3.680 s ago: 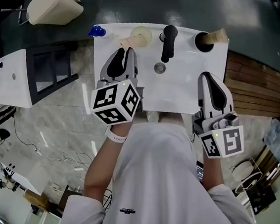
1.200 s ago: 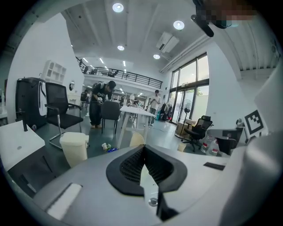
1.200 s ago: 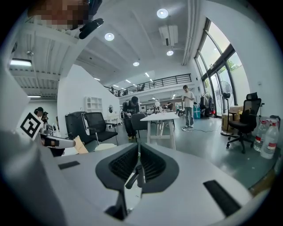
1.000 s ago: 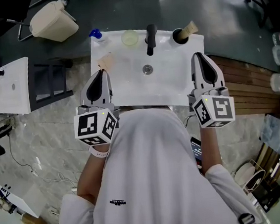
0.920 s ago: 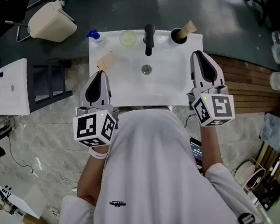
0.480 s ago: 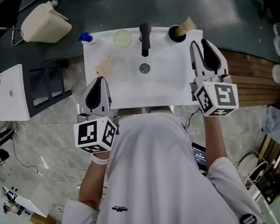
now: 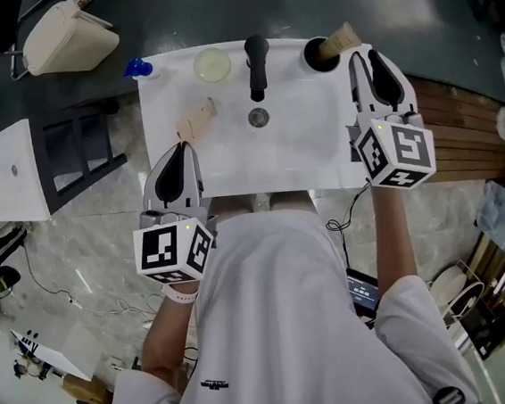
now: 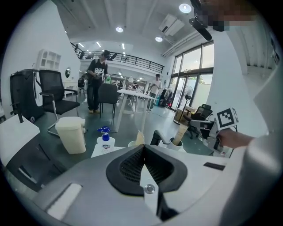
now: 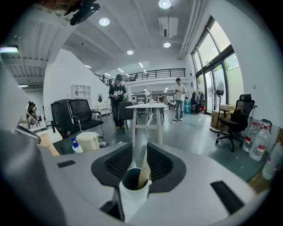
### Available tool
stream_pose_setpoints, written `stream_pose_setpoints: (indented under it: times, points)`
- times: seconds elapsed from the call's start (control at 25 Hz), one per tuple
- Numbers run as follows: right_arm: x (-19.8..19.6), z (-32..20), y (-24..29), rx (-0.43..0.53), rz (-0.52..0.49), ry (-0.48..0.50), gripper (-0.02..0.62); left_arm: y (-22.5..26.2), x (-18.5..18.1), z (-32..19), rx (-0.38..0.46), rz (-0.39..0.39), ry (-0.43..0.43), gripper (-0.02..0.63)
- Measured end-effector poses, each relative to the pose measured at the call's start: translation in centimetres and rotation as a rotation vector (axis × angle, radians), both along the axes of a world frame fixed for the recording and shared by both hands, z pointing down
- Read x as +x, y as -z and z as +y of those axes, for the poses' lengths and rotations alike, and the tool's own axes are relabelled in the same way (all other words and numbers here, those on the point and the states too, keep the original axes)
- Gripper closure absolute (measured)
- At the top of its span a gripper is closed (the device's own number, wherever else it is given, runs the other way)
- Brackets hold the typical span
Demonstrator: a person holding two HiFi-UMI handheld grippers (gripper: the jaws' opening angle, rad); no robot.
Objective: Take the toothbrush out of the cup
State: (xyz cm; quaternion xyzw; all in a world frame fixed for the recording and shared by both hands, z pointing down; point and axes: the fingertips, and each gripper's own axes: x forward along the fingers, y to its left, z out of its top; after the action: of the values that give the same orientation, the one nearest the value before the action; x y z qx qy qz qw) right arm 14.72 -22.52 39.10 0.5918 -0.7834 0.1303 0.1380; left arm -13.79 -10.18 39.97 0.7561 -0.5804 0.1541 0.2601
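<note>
A white cup (image 7: pixel 316 54) with a dark inside stands at the sink's back right corner, and a tan toothbrush (image 7: pixel 341 37) leans out of it. My right gripper (image 7: pixel 371 53) is open just right of the cup. In the right gripper view the cup (image 9: pixel 132 187) and the toothbrush (image 9: pixel 143 170) sit between the parted jaws of that gripper (image 9: pixel 134 153); I cannot tell whether they touch. My left gripper (image 7: pixel 180 150) hangs shut and empty over the sink's front left edge. In the left gripper view its jaws (image 8: pixel 143 148) meet, with the cup (image 8: pixel 176 144) far ahead.
The white sink (image 7: pixel 311 159) has a black faucet (image 7: pixel 257 62) and a drain (image 7: pixel 259 117). A tan flat item (image 7: pixel 196 122) lies on its left side. At the back stand a pale bowl (image 7: pixel 213 63) and a blue soap bottle (image 7: pixel 138 69). A beige bin (image 7: pixel 65 41) sits on the floor.
My right gripper has moved forward along the sink's right side up to the cup. The left gripper stays shut at the front edge. The tan item lies where it was.
</note>
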Motion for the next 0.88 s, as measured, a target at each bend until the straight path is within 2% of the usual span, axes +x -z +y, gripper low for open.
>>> stream_pose_setpoints:
  times: [0.56,0.76,0.88]
  points:
    - [1.3,-3.6,-6.1,-0.1,0.015,0.011,0.506,-2.6,0.2,0.2,-0.066,-0.017,0.009,0.6]
    - [1.2,-3.7,-6.4,-0.103,0.018,0.023,0.562,-2.8,-0.1,0.5,-0.071,-0.017,0.013,0.6]
    - [0.9,-3.7,-6.4,-0.106,0.015,0.032,0.569,-2.7,-0.1,0.6,-0.068,-0.016,0.014,0.6]
